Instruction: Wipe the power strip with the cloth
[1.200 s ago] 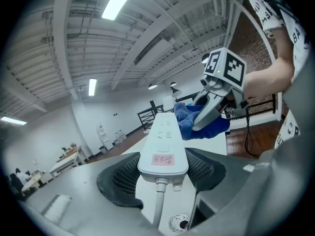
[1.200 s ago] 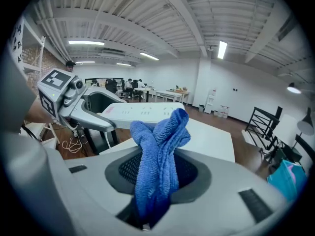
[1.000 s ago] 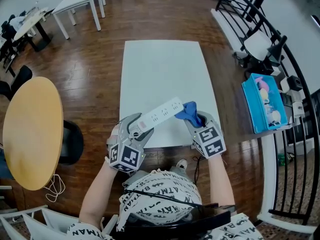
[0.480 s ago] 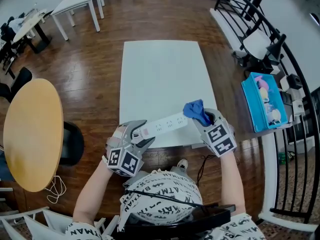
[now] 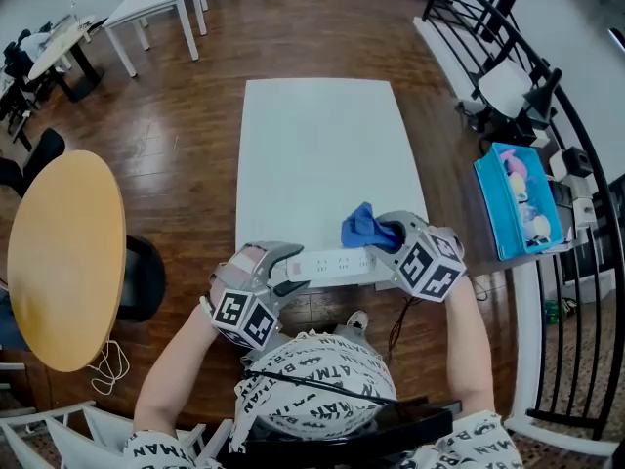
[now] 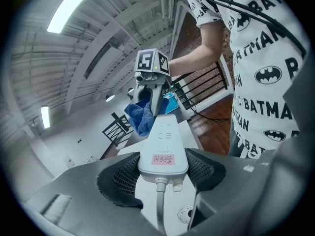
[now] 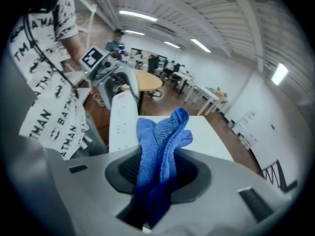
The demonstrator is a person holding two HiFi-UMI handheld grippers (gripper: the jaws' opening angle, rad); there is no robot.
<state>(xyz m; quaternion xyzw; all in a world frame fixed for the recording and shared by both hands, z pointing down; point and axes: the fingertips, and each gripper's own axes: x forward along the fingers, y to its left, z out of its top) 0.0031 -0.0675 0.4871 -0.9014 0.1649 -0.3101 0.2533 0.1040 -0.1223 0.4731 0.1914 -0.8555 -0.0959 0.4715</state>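
"Any writing?"

"'BATMAN' on the shirt (image 6: 268,107). The pink sticker (image 6: 163,159) on the power strip (image 6: 165,132) is too small to read."

"And the grippers?"

"The left gripper (image 6: 162,170) clamps the strip's cord end over the table's (image 5: 322,145) near edge. The right gripper (image 7: 157,173) pinches the blue cloth (image 7: 160,136) and hides the strip's far end."

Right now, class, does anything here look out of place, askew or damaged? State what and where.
Nothing stands out: the left gripper clamps the power strip at its cord end, and the right gripper holds the blue cloth near its other end.
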